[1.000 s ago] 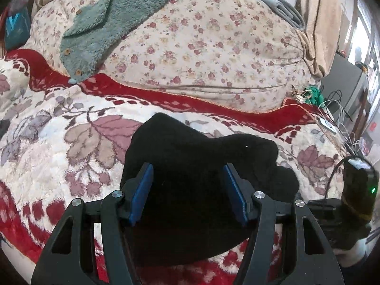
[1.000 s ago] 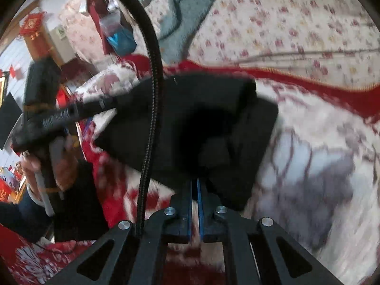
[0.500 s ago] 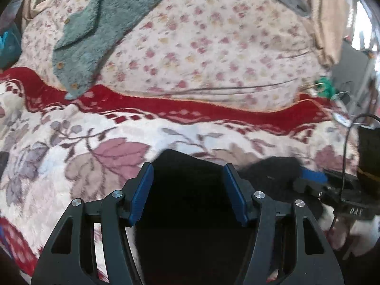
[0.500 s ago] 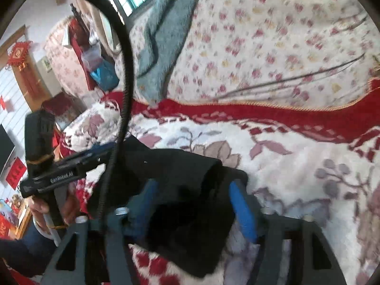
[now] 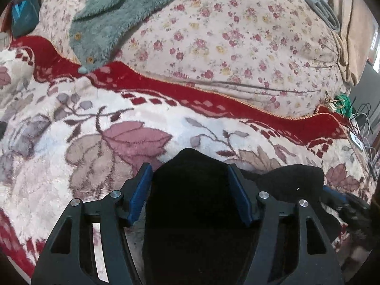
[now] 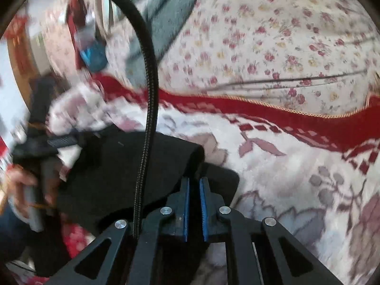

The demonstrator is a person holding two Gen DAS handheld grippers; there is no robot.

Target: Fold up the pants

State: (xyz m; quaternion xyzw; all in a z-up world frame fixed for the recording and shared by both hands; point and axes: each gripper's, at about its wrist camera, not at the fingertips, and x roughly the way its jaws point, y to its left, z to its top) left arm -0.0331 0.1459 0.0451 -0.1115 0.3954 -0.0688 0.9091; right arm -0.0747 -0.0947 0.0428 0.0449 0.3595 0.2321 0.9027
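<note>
Black pants (image 5: 199,204) lie bunched on the leaf-patterned blanket (image 5: 78,142) at the near edge of the bed, already gathered into a thick bundle.

Left hand-held gripper (image 5: 190,194): jaws wide and opening. The bundle sits between the blue pads (image 5: 140,192); the cloth looks to fill the gap, but I cannot tell whether the pads press on it.

Right hand-held gripper (image 6: 193,204): jaws narrow and closing, only a thin slit between the blue pads. Dark cloth lies just ahead of and under the tips. Whether any of it is pinched, I cannot tell; view blurred.

In the right wrist view, my hand (image 6: 21,185) grips the other tool's handle at the far end of the bundle. A braided cable (image 6: 149,76) arcs across the frame.

Risks from here, as I judge them:
- Left jaws opening over a loose bundle: the top layer could spring back and undo the fold.
- Right jaws may close on a single thin layer or on nothing; a pull then drags one layer and skews the stack.
- Plush blanket pile may snag and ride up with the cloth.
- Cable hangs near the pants; it could catch a fold on the next sweep.
- Black on black: edges hard to read, easy to misjudge which layer I have.
</note>
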